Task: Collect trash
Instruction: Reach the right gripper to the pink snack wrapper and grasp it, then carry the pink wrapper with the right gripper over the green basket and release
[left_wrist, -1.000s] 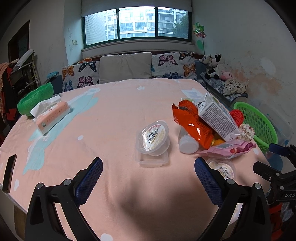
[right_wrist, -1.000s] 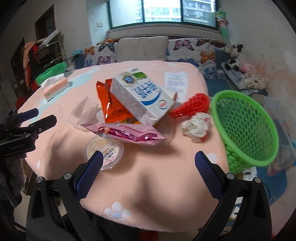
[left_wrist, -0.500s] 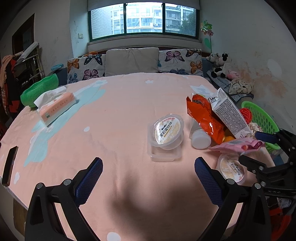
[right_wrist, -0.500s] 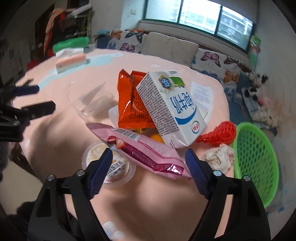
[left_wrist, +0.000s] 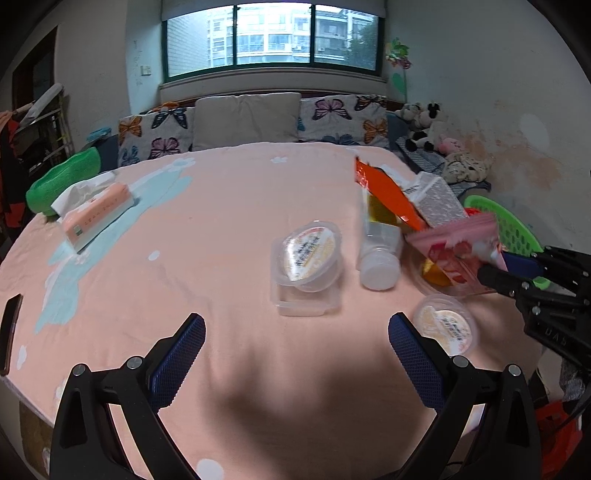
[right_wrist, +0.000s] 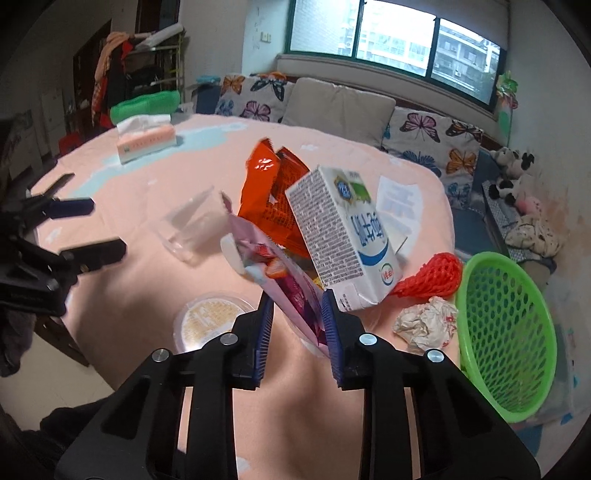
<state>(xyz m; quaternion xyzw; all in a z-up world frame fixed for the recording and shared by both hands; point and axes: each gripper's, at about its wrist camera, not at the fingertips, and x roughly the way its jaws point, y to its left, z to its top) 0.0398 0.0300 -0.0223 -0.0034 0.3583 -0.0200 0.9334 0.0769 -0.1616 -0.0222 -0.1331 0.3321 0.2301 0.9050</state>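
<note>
My right gripper is closing its jaws on a pink snack wrapper, and both pads press on its near end. The wrapper tilts up out of the trash pile. Behind it lean a white milk carton and an orange chip bag. A green mesh basket stands off the table's right edge. The left wrist view shows the right gripper at the far right, clamped on the blurred wrapper. My left gripper hangs open over the pink tablecloth with nothing between its fingers.
A red foam net and crumpled paper lie beside the basket. A lidded pudding cup, a white bottle and a cup in a clear container sit near the grippers. A tissue box and phone lie at the left.
My right gripper went from wide open to shut on the pink wrapper and rolled, lifting the wrapper's end. The left gripper stayed open and barely moved.
</note>
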